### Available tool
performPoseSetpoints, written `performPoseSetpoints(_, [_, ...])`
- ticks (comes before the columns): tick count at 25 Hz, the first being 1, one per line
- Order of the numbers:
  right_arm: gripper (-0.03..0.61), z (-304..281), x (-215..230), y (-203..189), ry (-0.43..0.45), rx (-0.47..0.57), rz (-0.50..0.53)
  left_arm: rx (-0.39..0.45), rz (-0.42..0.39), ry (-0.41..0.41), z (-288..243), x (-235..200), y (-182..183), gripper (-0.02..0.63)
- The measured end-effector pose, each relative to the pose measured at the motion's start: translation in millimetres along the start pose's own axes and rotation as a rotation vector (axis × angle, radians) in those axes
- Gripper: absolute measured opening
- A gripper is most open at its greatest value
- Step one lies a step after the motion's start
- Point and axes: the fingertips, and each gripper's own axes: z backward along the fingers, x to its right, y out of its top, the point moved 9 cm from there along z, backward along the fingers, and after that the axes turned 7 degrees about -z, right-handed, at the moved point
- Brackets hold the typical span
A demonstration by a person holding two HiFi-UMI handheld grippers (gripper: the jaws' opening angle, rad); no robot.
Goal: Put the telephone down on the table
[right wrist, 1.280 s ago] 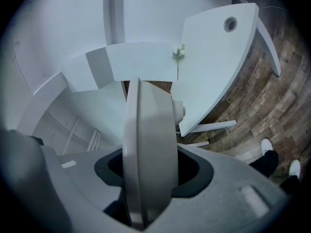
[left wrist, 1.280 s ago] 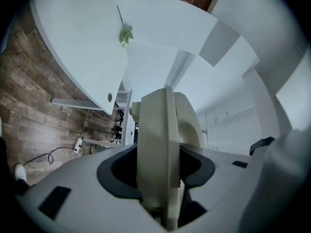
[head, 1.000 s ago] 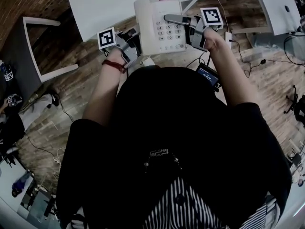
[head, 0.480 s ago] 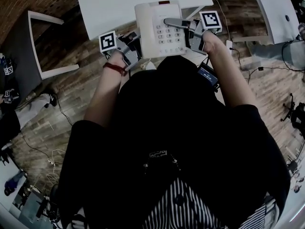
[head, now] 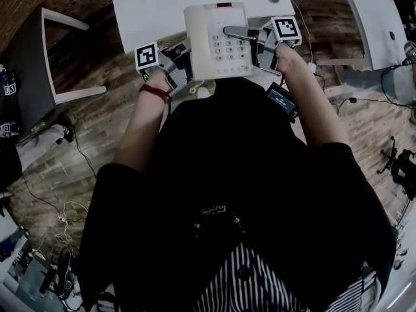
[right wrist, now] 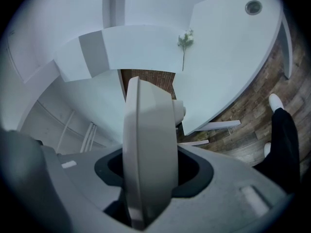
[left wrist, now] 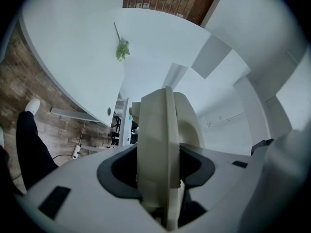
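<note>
You have the telephone (head: 216, 41) at twelve o'clock from your chest, keypad up. Its far half is over the near edge of the white bench (head: 156, 5) and its near half hangs out toward you.

Your left hand-held gripper (head: 179, 70) bites the body at about its eight o'clock corner. In the left gripper view, the cream edge of the casing (left wrist: 155, 149) fills the gap, with both jaws pressed against it. Your right hand-held gripper (head: 250, 41) comes in from three o'clock, its upper jaw lying across the keypad. The right gripper view shows the same tight clamp on the casing's rim (right wrist: 146, 154). Gripping from opposite sides makes sense here, because a flat, wide body would tip from a single pinch.

Both gripper views show the bench and the wooden floor well beyond the casing. I judge the phone is in the air, though the head view cannot settle whether its far edge touches.

A small green sprig (left wrist: 121, 50) lies farther out on the bench, toward twelve o'clock, well apart from the landing spot. Carry the phone fully over the top before lowering it, so that no part overhangs.
</note>
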Motion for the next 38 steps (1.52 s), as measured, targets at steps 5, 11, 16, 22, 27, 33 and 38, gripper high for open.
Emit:
performPoseSetpoints(5, [0.209, -18.1, -2.8, 35.9, -0.005, -0.035, -0.004, 0.039, 0.008, 0.007, -1.5, -2.1, 31.0, 0.202])
performPoseSetpoints(11, [0.209, -34.8, 0.1, 57.5, 0.009, -0.069, -0.011, 0.074, -0.005, 0.027, 3.0, -3.9, 49.9, 0.202])
performPoseSetpoints(16, [0.209, -40.9, 2.4, 74.2, 0.006, -0.104, -0.007, 0.11, -0.006, 0.027, 0.6, -8.4, 58.3, 0.202])
performPoseSetpoints(22, [0.209, -51.0, 1.2, 151.8, -0.016, -0.131, -0.021, 0.136, 0.009, 0.025, -29.4, -27.4, 122.7, 0.202])
performPoseSetpoints(27, [0.209, -54.6, -5.5, 203.2, -0.018, -0.147, -0.033, 0.152, 0.016, 0.035, -53.3, -30.9, 165.0, 0.202])
performPoseSetpoints(33, [0.209, -59.6, -7.4, 253.1, -0.006, -0.2, -0.05, 0.191, 0.023, 0.046, -75.4, -36.0, 199.4, 0.202])
performPoseSetpoints(38, [0.209, -65.2, 25.3, 271.2, 0.026, -0.23, -0.071, 0.23, 0.014, 0.112, -76.6, -58.8, 204.8, 0.202])
